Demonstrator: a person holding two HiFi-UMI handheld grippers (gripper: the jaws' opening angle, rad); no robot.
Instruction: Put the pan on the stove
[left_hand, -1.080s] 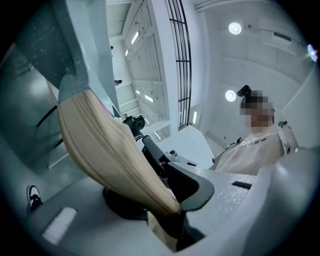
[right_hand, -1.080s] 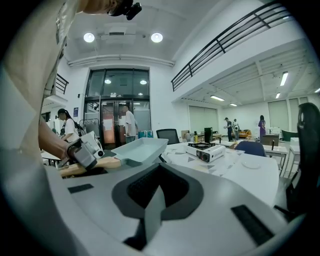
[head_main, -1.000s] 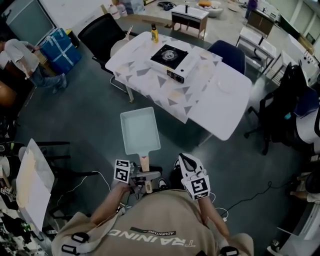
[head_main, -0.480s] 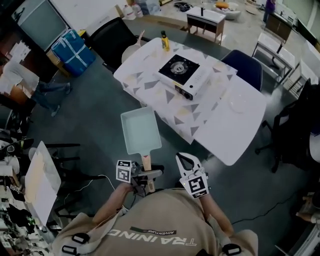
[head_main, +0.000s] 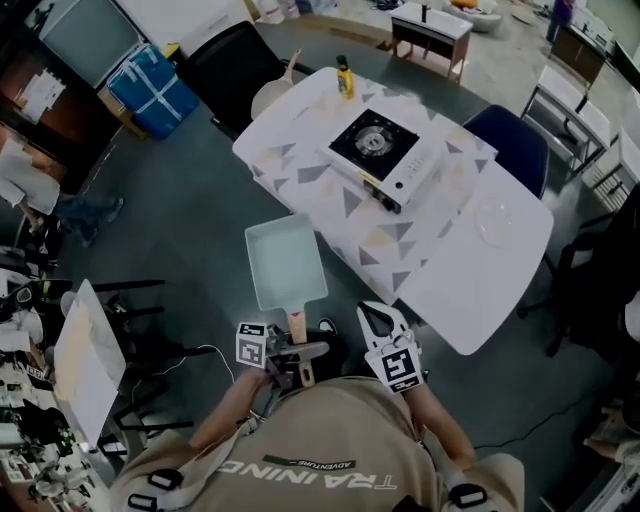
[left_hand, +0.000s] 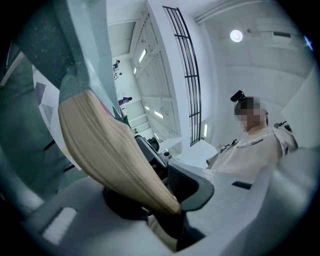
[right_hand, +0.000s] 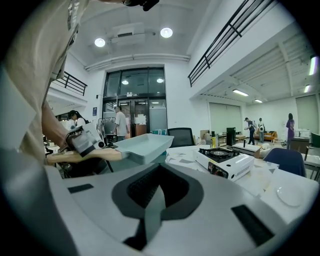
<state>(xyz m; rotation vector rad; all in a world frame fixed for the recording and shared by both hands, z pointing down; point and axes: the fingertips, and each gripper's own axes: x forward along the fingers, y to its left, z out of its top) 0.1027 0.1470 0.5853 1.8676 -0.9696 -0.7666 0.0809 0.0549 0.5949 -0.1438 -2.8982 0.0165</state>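
Note:
A pale teal rectangular pan (head_main: 285, 262) with a wooden handle (head_main: 297, 328) hangs level over the floor in front of me. My left gripper (head_main: 292, 352) is shut on that handle. In the left gripper view the wooden handle (left_hand: 112, 152) runs down between the jaws of the left gripper (left_hand: 172, 202). The white single-burner stove (head_main: 380, 152) stands on the white patterned table (head_main: 440, 270), ahead and to the right of the pan. My right gripper (head_main: 378, 322) sits beside the handle, shut on nothing. The right gripper view shows the pan (right_hand: 140, 146) at left and the stove (right_hand: 224, 161) at right.
A yellow bottle (head_main: 345, 78) stands at the table's far end and a clear plate (head_main: 494, 221) lies on its right part. A black chair (head_main: 232, 62) and a blue chair (head_main: 518, 148) flank the table. Another white board or table (head_main: 82, 365) stands at my left.
The table and stove have come nearer and lower in the head view as I walk toward them. The pan stays held in the left gripper; the right gripper keeps its place.

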